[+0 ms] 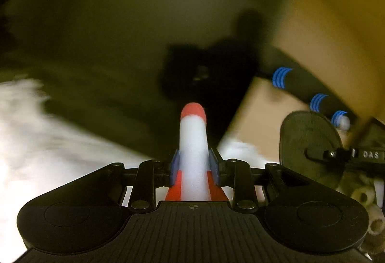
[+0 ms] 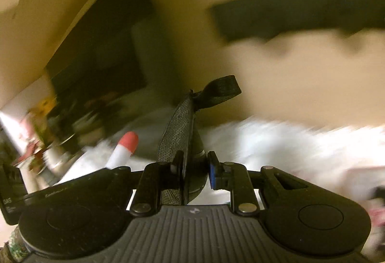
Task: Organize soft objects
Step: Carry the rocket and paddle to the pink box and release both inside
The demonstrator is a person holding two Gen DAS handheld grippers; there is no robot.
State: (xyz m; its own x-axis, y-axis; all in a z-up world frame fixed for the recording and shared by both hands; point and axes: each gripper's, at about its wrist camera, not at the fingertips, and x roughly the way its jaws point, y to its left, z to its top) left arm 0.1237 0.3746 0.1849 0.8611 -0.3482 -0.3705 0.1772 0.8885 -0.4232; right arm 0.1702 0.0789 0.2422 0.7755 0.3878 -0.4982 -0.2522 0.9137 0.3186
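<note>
At the right edge of the left wrist view a container I cannot identify through the blur holds a heap of short cream foam tubes (image 1: 370,205), hollow-cored and rounded. The left gripper (image 1: 193,166) is clenched on a white foam rocket with a red rounded nose and red fins (image 1: 193,142), smooth and matte, pointing straight ahead between the blue finger pads (image 1: 175,164). The right gripper (image 2: 193,166) grips a flat black pouch of pebbled leather-like material (image 2: 176,130), stood on edge between the jaws, with a woven black strap loop (image 2: 220,92) at its top. Below both lies a fluffy white fur-like surface (image 2: 276,142). A black cylinder with blue ribbed rings (image 1: 310,92) slants past at the right
</note>
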